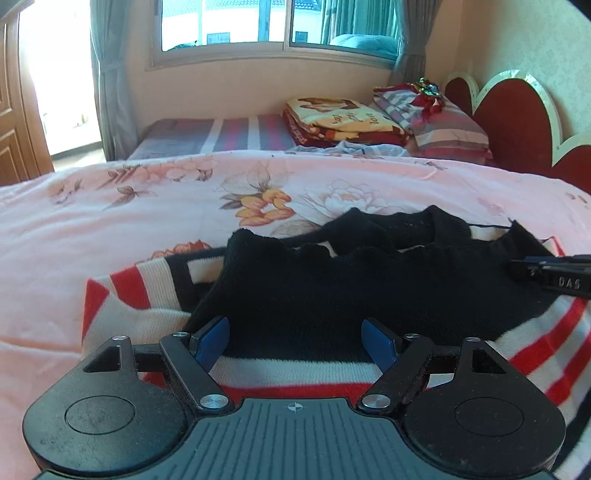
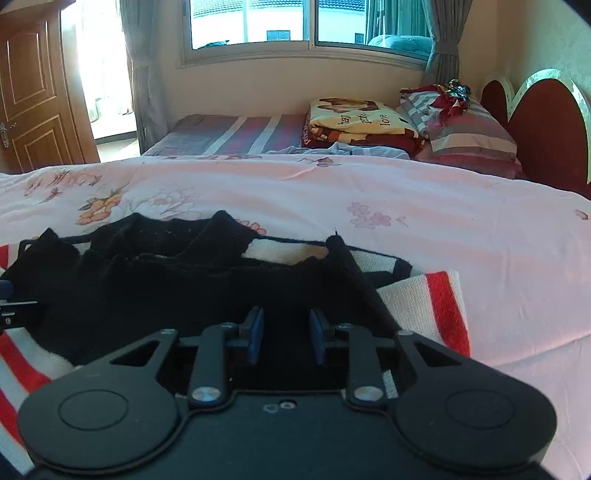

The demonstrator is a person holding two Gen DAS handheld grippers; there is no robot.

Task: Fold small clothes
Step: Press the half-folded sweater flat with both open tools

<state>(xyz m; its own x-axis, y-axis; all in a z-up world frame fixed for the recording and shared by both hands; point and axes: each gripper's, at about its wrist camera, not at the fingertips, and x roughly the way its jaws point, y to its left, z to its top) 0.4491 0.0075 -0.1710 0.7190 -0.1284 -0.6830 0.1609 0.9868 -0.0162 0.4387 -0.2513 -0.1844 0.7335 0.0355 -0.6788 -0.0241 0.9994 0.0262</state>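
A small black knit garment [image 1: 332, 288] lies on a red, white and black striped garment [image 1: 136, 295] on the pink floral bedspread [image 1: 147, 192]. My left gripper [image 1: 295, 332] is open wide, its blue pads either side of the black garment's near edge. My right gripper [image 2: 286, 328] is open, its pads a narrower gap apart over the black garment [image 2: 184, 288]; the striped garment [image 2: 424, 299] shows to its right. The right gripper's tip [image 1: 554, 277] shows at the right edge of the left wrist view. The left gripper's tip [image 2: 14, 302] shows at the left edge of the right wrist view.
At the far side of the bed lie folded blankets [image 1: 340, 118], striped pillows [image 1: 443, 125] and a red headboard [image 1: 524, 110]. A window [image 1: 280, 26] with grey curtains is behind. A wooden door [image 2: 33, 96] stands at the left.
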